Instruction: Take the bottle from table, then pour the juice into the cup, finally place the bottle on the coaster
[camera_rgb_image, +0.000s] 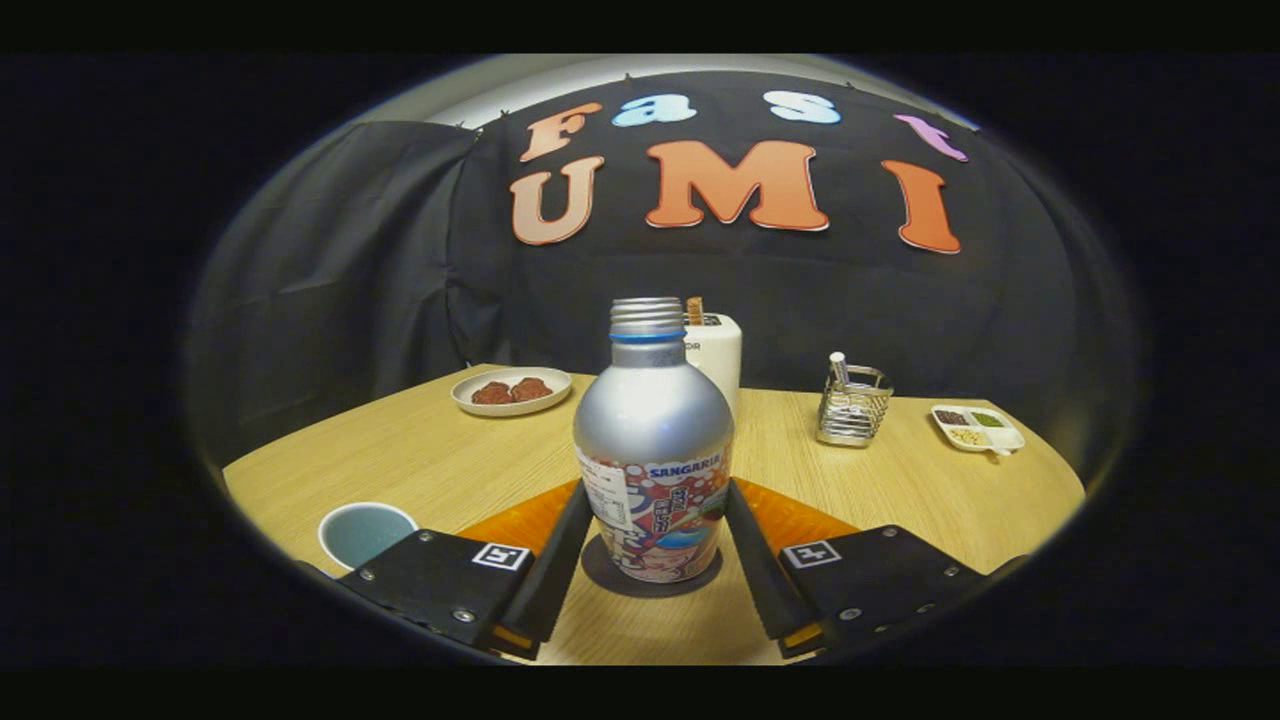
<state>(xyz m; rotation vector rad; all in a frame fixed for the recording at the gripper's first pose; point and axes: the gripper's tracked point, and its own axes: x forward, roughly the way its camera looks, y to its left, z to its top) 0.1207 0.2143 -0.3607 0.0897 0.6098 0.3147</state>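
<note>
Here the bottle (653, 450) stands upright on the dark coaster (600, 572), centre frame.
The gripper (653, 545) fingers flank its label, apparently touching; real grip unclear. Cup (366, 532) lower left.

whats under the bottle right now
The bottle stands upright on a dark round coaster, between the gripper fingers. The coaster's middle is covered by the bottle's base.
</note>
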